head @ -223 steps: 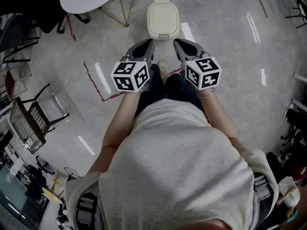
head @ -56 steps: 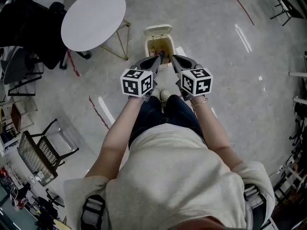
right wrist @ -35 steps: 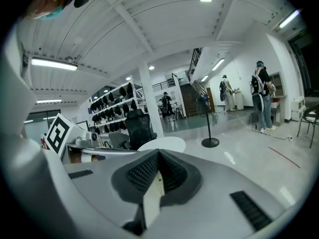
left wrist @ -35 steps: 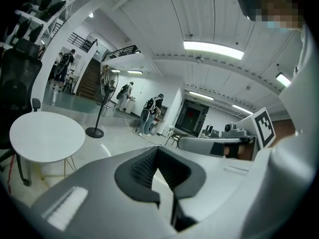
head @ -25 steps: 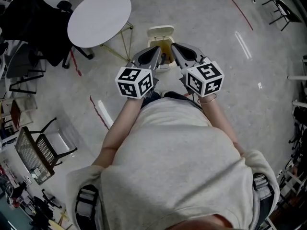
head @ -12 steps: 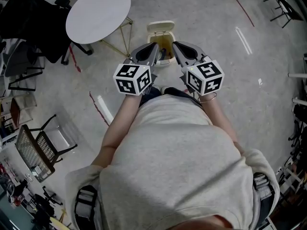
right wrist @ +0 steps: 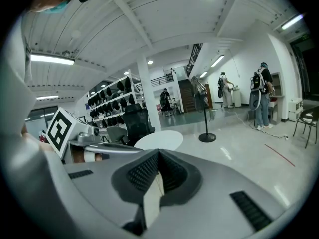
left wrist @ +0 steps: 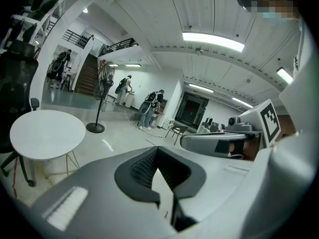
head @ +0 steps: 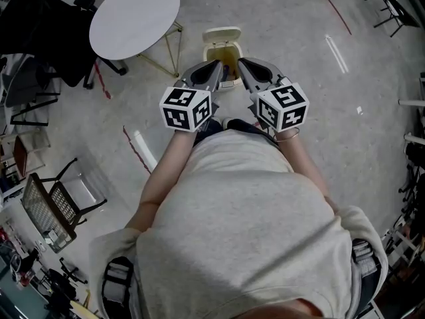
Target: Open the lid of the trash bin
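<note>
**Bin open, both grippers shut and empty**

The bin (head: pixel 228 58) stands on the floor (head: pixel 312 105) straight ahead of the person (head: pixel 239 224), just past their feet. Its lid (head: pixel 222 34) is up, standing at the far edge, and the brownish inside of the bin shows below it.

The left gripper (head: pixel 212 70) and right gripper (head: pixel 246 68) are held side by side at the near side of the bin, their tips pointing toward the opening, left tip at its left edge and right tip at its right. From the head view I cannot tell whether either tip touches the rim or only hangs above it.

In the left gripper view the left gripper (left wrist: pixel 157 149) has its jaws together at the tips; only bare floor shows through the narrow wedge behind them, and nothing is held. The right gripper (right wrist: pixel 158 152) reads the same in its own view: tips met, nothing between the ribbed pads. Each view also catches the other gripper off to the side with its marker cube.

A round white table (head: pixel 133 17) stands to the left of the bin, near but apart from it. A wire chair (head: pixel 50 208) sits well off to the person's left, and a red tape line (head: pixel 133 148) crosses the floor between them.
</note>
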Motion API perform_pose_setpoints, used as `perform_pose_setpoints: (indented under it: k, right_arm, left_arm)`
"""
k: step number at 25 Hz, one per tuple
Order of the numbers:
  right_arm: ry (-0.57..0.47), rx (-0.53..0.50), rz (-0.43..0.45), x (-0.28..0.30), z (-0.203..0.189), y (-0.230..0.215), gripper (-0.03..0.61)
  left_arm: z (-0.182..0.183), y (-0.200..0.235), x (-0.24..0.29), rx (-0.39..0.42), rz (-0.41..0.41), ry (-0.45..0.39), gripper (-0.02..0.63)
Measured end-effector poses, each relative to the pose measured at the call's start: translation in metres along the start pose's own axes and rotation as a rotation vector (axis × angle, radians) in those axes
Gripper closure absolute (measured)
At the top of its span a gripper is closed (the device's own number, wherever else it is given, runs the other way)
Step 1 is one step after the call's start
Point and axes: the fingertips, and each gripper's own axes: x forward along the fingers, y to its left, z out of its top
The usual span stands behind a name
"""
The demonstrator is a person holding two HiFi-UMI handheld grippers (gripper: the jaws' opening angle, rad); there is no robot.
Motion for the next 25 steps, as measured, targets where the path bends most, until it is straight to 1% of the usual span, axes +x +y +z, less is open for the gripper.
perform_pose_setpoints:
  k: [5,18,25]
  right_arm:
    - [0.004,-0.003,0.003,-0.002,-0.001,0.001,0.572]
    - [0.025,-0.002,-0.006,0.0,-0.01,0.002,0.572]
    - [0.036,-0.002,-0.004,0.003,-0.012,0.005,0.572]
  left_arm:
    - [-0.006,-0.005,0.002,0.002,-0.012,0.018,0.604]
    - [-0.01,-0.005,-0.004,0.005,-0.026,0.029,0.604]
    - [-0.01,0.002,-0.008,0.006,-0.011,0.026,0.604]
